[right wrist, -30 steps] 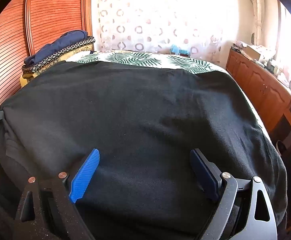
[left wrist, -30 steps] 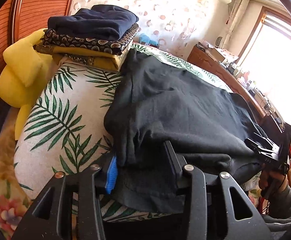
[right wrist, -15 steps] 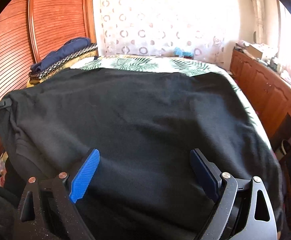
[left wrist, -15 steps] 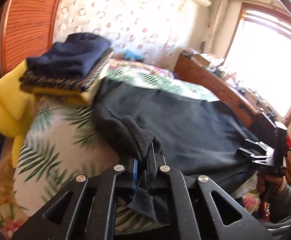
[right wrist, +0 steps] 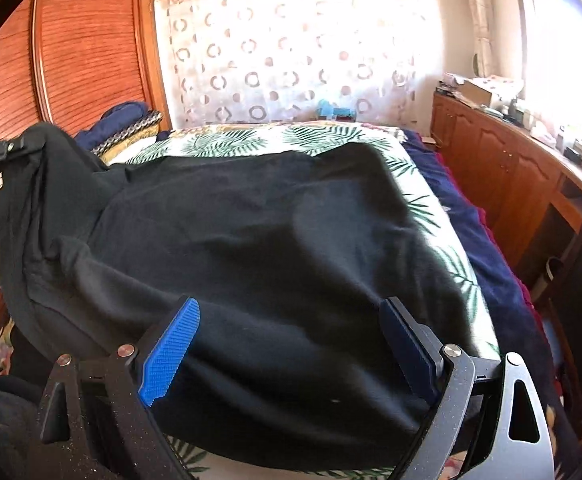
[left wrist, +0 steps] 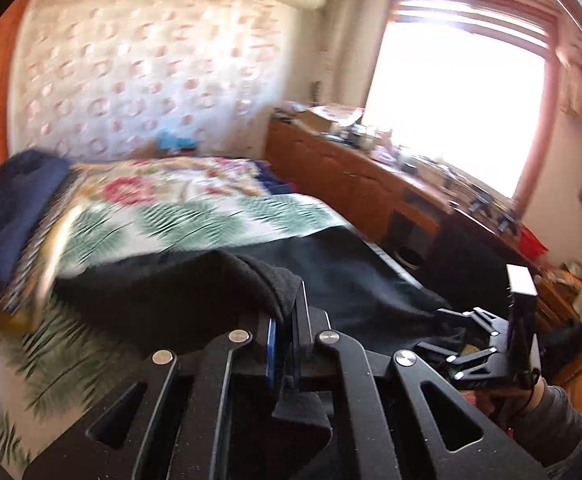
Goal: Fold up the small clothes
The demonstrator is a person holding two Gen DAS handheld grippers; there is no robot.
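A black garment lies spread across a bed with a palm-leaf cover, one edge pinched between the closed jaws of the left gripper and lifted off the bedding into a fold. The right gripper stands wide over the near part of the cloth, its blue pads apart and gripping nothing. A stack of folded clothes sits at the far left of the bed, beside a wooden wardrobe

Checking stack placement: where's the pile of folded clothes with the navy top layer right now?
The pile of folded clothes sits at the bed's far left corner against the wooden wardrobe, just beyond the lifted edge of the black garment; left edge in the left wrist view.
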